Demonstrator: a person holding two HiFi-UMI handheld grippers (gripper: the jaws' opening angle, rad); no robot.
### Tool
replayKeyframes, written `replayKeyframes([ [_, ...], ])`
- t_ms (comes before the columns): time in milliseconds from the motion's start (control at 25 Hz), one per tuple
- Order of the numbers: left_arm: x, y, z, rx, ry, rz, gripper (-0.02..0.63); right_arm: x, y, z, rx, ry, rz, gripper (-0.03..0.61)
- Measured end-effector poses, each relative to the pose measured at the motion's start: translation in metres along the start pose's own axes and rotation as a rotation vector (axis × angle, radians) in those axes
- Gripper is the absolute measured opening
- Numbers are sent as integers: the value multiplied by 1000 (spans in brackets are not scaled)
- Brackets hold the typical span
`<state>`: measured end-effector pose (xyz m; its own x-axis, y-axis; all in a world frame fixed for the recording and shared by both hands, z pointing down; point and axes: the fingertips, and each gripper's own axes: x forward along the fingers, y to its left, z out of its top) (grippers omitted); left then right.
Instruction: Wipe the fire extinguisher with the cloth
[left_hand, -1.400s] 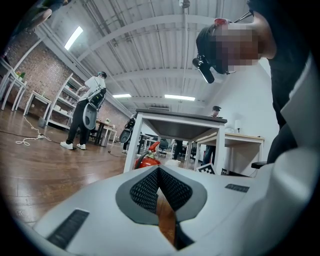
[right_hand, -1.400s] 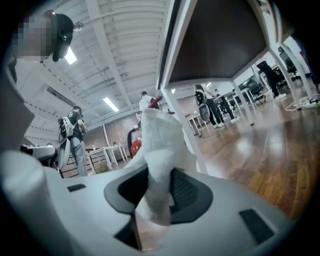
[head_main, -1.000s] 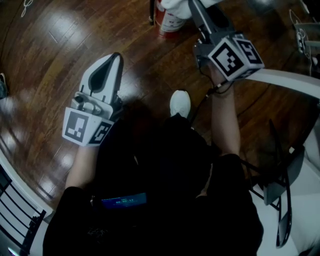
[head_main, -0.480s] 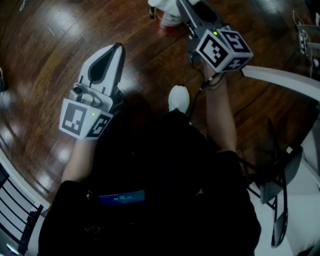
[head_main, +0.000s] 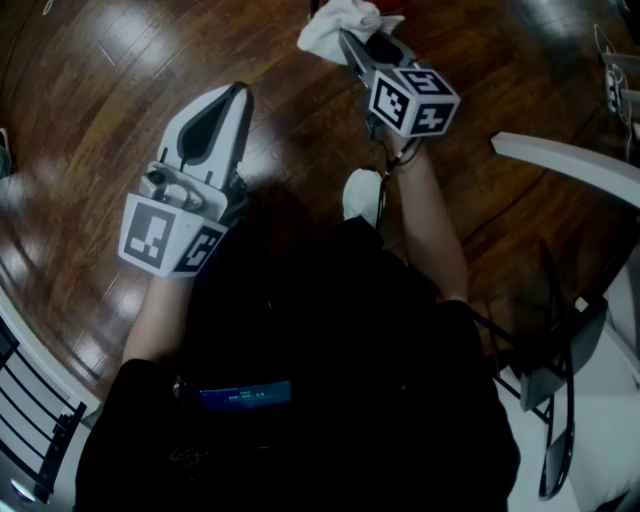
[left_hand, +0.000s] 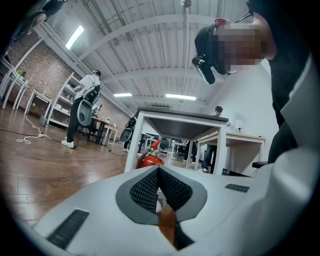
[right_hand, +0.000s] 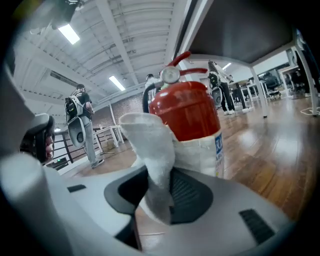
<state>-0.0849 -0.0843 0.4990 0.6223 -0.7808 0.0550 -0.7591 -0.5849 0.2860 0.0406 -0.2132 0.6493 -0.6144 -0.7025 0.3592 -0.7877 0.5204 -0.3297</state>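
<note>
Right gripper view: my right gripper (right_hand: 160, 192) has its jaws closed on the cloth (right_hand: 150, 145). This is a white terry fold pinched low between the pads, and its free end stands up in front of the fire extinguisher (right_hand: 187, 112). The cloth appears to touch the red cylinder, but I cannot confirm contact from this angle.

Location: the extinguisher stands upright on the wooden floor (right_hand: 280, 150), directly ahead of the right jaws and beneath the dark underside of a table. In the left gripper view it shows small and well apart, next to a white table leg (left_hand: 134, 142).

Left gripper (left_hand: 159, 172): jaws closed tip to tip, holding nothing. In the head view it hangs to the side, clear of the work.

Handling, by judgement:
- Cloth: light, soft and limp. It keeps no shape of its own, so only the part near the pads will press firmly. The loose end will drag and fold.
- Extinguisher: rigid and probably heavy. Its painted shell is smooth and curved, and likely slippery under the pads. The white label band gives little more purchase.
- Hold point: if steadying is needed, take the neck or red lever (right_hand: 177, 59) at the top, not the round body.
</note>
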Motion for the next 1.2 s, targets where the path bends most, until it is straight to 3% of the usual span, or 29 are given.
replayKeyframes([
  [360,-4,7,-1,2,6,10,3,29,-33,-71,-16,147,-53,137],
  [680,-4,3,-2,5,7,11,2,38,-53,-105,-27,234,-71,137],
  [920,-9,7,1,9,6,19,3,38,-56,-109,-19,240,-83,137],
  [1200,-10,2,4,6,-4,8,2,23,-27,-87,10,178,-20,138],
])
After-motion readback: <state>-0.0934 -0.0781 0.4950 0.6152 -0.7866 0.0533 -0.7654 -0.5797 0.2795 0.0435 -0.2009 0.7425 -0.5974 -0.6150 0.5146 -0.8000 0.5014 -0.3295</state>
